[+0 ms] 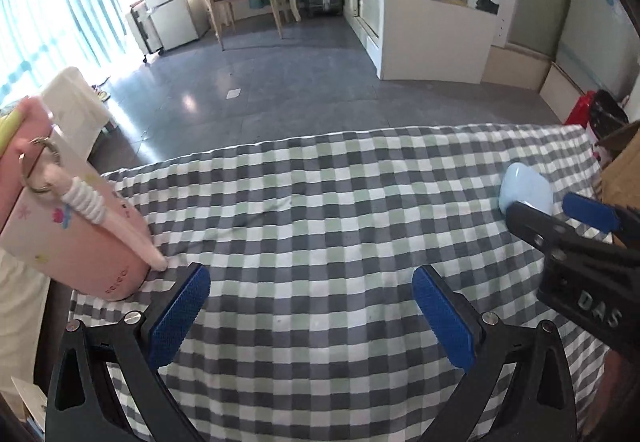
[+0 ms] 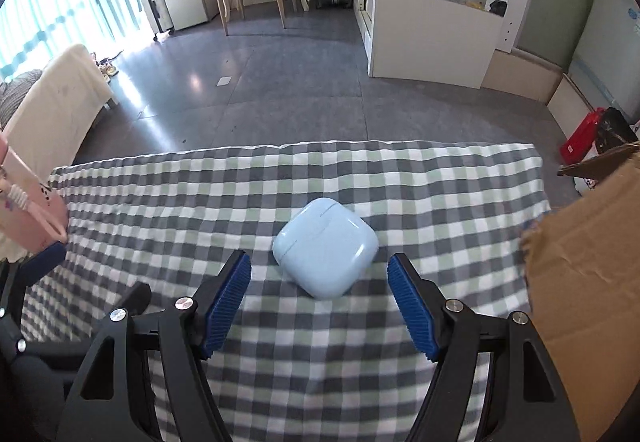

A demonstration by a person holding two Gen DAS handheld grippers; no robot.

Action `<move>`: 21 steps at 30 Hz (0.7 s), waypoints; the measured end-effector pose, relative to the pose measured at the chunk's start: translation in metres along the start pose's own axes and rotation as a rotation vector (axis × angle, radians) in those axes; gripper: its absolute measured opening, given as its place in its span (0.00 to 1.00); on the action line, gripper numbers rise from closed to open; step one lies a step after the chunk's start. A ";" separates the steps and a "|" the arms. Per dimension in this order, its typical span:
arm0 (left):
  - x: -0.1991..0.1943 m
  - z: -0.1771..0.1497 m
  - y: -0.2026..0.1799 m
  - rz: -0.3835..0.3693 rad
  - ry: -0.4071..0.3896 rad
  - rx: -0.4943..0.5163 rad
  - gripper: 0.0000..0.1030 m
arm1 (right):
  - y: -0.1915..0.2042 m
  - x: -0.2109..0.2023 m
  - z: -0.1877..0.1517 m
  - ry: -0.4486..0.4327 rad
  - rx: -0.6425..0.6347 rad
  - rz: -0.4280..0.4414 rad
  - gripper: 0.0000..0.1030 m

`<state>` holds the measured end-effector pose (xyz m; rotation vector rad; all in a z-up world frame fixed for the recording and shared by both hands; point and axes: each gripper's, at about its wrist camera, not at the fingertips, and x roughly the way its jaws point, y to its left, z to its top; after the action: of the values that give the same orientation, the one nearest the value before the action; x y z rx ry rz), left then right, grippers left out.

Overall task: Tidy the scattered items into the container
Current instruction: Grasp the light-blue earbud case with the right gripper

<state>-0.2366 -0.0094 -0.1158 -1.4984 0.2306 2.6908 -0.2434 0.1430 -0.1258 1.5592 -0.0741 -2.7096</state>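
A light blue earbud case (image 2: 326, 247) lies on the checked tablecloth (image 2: 304, 182). My right gripper (image 2: 319, 270) is open, its blue pads (image 2: 228, 302) on either side of the case's near end, not touching it. The case also shows at the right of the left wrist view (image 1: 526, 188), partly behind the right gripper (image 1: 560, 214). My left gripper (image 1: 310, 306) is open and empty above the cloth. A pink pouch (image 1: 72, 234) with a ring and a white tassel stands at the table's left, just left of my left gripper.
A brown cardboard box (image 2: 588, 274) stands at the table's right edge, close to my right gripper. The table's far edge (image 2: 304, 146) drops to a grey floor. A cream sofa (image 2: 52, 110) is beyond the left side.
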 end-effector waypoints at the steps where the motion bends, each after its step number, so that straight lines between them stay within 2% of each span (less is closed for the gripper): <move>1: 0.002 0.001 -0.001 -0.003 0.003 0.003 1.00 | 0.000 0.003 0.002 0.004 -0.002 -0.005 0.69; 8: 0.018 -0.001 0.003 -0.030 0.044 -0.016 1.00 | 0.004 0.018 0.009 0.006 -0.035 -0.045 0.69; 9: 0.018 -0.001 0.004 -0.037 0.044 -0.021 1.00 | 0.004 0.019 0.010 0.003 -0.039 -0.055 0.67; 10: 0.018 -0.002 0.005 -0.042 0.043 -0.024 1.00 | 0.005 0.019 0.010 -0.005 -0.041 -0.071 0.57; 11: 0.018 -0.002 0.005 -0.043 0.042 -0.024 1.00 | 0.005 0.019 0.011 -0.010 -0.043 -0.079 0.56; 13: 0.017 -0.003 0.005 -0.056 0.040 -0.022 0.89 | 0.006 0.017 0.010 -0.014 -0.041 -0.077 0.56; 15: 0.013 -0.003 0.007 -0.091 0.034 -0.022 0.53 | 0.004 0.015 0.008 -0.019 -0.030 -0.073 0.56; 17: 0.008 -0.004 0.005 -0.086 0.030 -0.010 0.33 | 0.007 0.010 0.002 -0.022 -0.025 -0.069 0.56; 21: 0.005 -0.004 0.004 -0.072 0.031 0.003 0.27 | 0.009 -0.009 -0.002 -0.052 -0.024 -0.057 0.56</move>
<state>-0.2361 -0.0146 -0.1219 -1.5179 0.1782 2.6127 -0.2370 0.1344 -0.1189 1.5076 0.0020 -2.7840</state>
